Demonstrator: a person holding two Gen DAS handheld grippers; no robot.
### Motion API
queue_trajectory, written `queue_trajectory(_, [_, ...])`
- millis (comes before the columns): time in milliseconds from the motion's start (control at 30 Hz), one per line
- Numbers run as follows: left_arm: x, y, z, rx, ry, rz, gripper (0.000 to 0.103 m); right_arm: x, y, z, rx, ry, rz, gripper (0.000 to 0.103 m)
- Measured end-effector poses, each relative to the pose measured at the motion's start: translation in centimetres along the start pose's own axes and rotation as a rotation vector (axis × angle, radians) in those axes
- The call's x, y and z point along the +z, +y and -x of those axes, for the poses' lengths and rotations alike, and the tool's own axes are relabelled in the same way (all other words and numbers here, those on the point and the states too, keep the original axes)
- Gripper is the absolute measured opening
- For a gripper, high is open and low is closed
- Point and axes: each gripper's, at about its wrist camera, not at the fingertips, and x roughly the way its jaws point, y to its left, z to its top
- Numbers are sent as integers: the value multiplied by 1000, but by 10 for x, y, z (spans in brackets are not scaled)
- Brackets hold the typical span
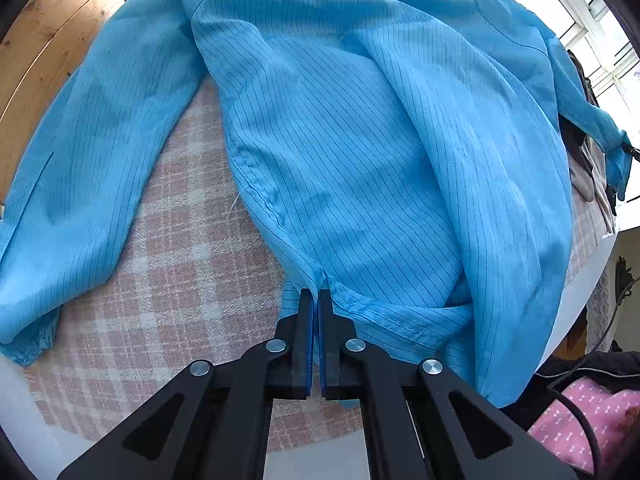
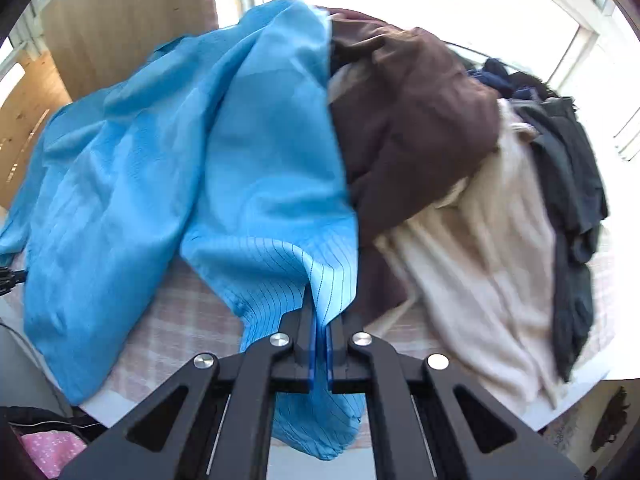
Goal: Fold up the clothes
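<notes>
Both grippers — left gripper (image 1: 316,294) and right gripper (image 2: 320,312) — are clamped tight on the blue jacket's (image 1: 360,140) thin hem, which could slip free or drag the brown garment (image 2: 412,120) along.

The blue shirt (image 1: 360,140) is made of thin, smooth woven cloth with a faint sheen, lined with fine dark pinstripes. Beneath the shirt, a pink-and-white checked cloth (image 1: 192,264) of coarser, matt weave is spread. Beyond the shirt's far edge, pale wood panels (image 1: 44,32) with visible grain and knots are seen, matt in finish. The left gripper (image 1: 315,308) is built of matt black plastic, fitted with shiny round metal rivets and ribbed blue pads (image 1: 308,344). Beside the shirt in the right wrist view, a brown garment (image 2: 412,120) of soft matt cloth and a cream garment (image 2: 480,264) of fuzzy, fleecy cloth are piled.
</notes>
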Motion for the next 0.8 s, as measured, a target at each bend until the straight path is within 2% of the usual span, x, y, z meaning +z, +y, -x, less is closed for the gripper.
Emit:
queue_trajectory(67, [0, 2, 5, -6, 1, 16, 7, 10, -53, 1, -334, 0, -14, 5])
queue_trajectory(100, [-1, 3, 7, -5, 4, 22, 10, 10, -83, 8, -438, -8, -63, 8])
queue_trajectory(133, [-2, 3, 9, -8, 6, 20, 14, 11, -103, 15, -456, -6, -120, 8])
queue_trajectory(167, [-3, 2, 11, -13, 7, 16, 17, 11, -114, 23, -399, -15, -177, 11])
queue_trajectory(233, [-3, 2, 11, -20, 13, 19, 32, -10, -113, 39, -197, -57, -253, 26])
queue_trajectory(267, [-2, 2, 9, -21, 20, 20, 33, -22, -99, 41, -108, -60, -261, 42])
queue_trajectory(300, [-3, 1, 6, -25, 29, 20, 34, -30, -77, 41, -21, -60, -255, 45])
queue_trajectory(400, [-7, -9, -4, -45, 53, 22, 34, -60, 17, 28, 196, -15, -204, 45])
queue_trajectory(500, [0, -17, -16, -45, 72, 11, 31, -75, 92, -4, 441, 83, -178, 45])
queue_trajectory(567, [2, -24, -20, -39, 83, -6, 21, -75, 124, -15, 482, 105, -133, 45])
queue_trajectory(600, [2, -26, -18, -43, 75, -18, 8, -75, 140, -20, 501, 116, -110, 45])
queue_trajectory(633, [2, -29, -16, -48, 67, -29, 1, -75, 156, -25, 520, 126, -87, 45])
queue_trajectory(800, [1, -22, 17, -93, -30, -19, 1, -74, 230, -45, 612, 161, 35, 45])
